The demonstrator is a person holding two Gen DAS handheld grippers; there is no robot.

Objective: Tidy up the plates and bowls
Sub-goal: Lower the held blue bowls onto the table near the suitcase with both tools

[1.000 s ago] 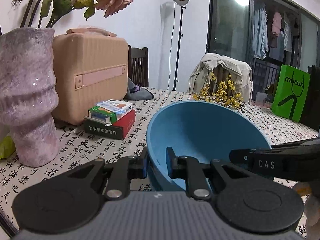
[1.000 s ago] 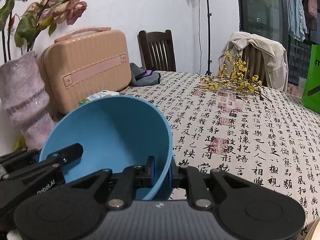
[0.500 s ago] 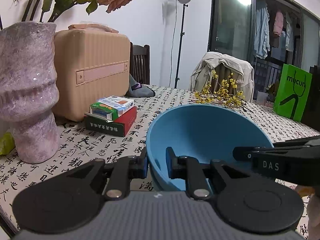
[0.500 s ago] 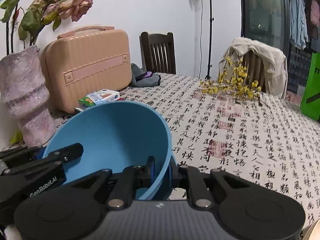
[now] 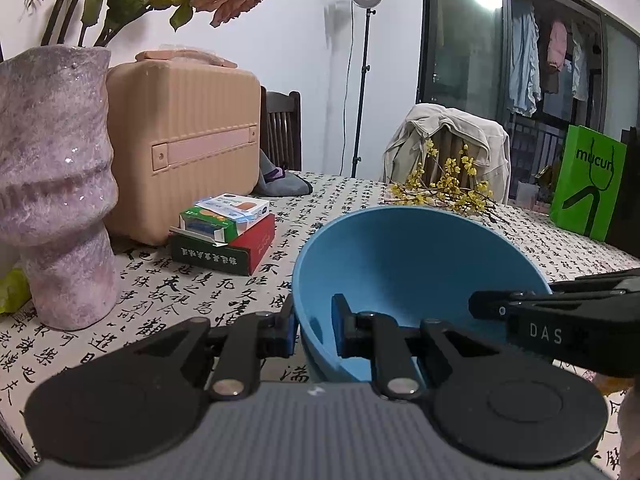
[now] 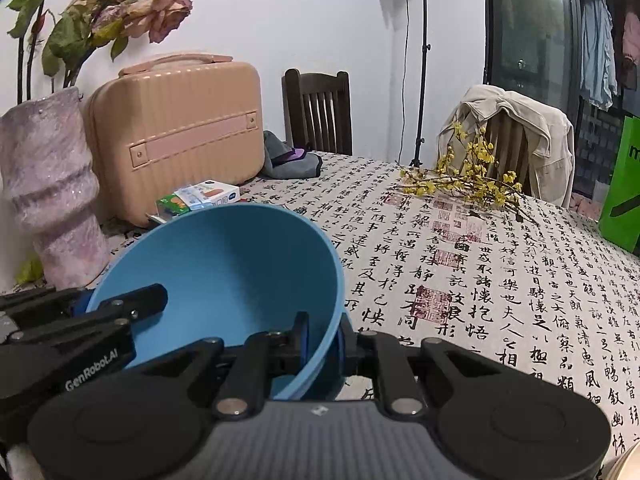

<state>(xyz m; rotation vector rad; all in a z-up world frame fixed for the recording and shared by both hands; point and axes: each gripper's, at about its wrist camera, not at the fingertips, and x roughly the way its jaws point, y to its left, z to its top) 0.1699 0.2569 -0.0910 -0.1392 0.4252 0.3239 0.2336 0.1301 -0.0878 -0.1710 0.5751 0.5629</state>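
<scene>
Your left gripper (image 5: 314, 330) and right gripper (image 6: 324, 338) each pinch opposite rims of the blue bowl (image 5: 416, 280), near the vase (image 5: 56, 184).

Plain matte blue bowl (image 5: 408, 264), empty, tilted, raised above the tablecloth, left rim wall between the left claw's (image 5: 314, 330) pads.

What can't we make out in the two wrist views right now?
- Blue bowl underside: hidden by its own wall and the gripper bodies in both views, so table contact is unclear.
- Other plates or bowls: none in either view.
- Printing on the small boxes: too small.
- Green bag: cut by right-view edge.
</scene>
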